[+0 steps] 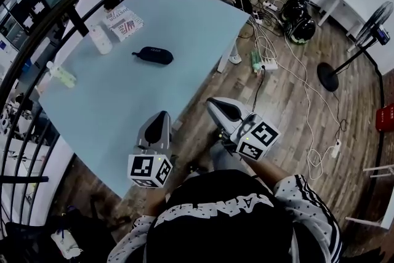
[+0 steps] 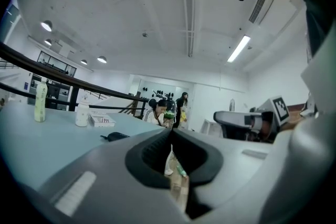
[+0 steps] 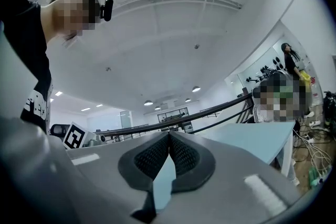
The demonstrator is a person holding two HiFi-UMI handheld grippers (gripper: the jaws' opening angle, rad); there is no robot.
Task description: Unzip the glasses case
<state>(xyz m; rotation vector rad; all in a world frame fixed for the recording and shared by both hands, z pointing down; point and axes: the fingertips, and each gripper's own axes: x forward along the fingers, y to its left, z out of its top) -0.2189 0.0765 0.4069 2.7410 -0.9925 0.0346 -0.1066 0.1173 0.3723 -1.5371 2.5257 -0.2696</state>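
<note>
Table. Left gripper over table's near edge, right gripper just off it; both have jaws together, empty. Case mid-table, untouched. Approach step. Next, probably: reach in, open jaws, pin case, catch zip.

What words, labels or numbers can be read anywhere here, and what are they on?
Nothing here reads clearly.
Flat box on the table: coloured print, too small.
Glasses case: tiny pale mark, unreadable.
Person's shirt: large white letters, warped and cut off, illegible.
Marker cubes: black-and-white square patterns, no words.
</note>
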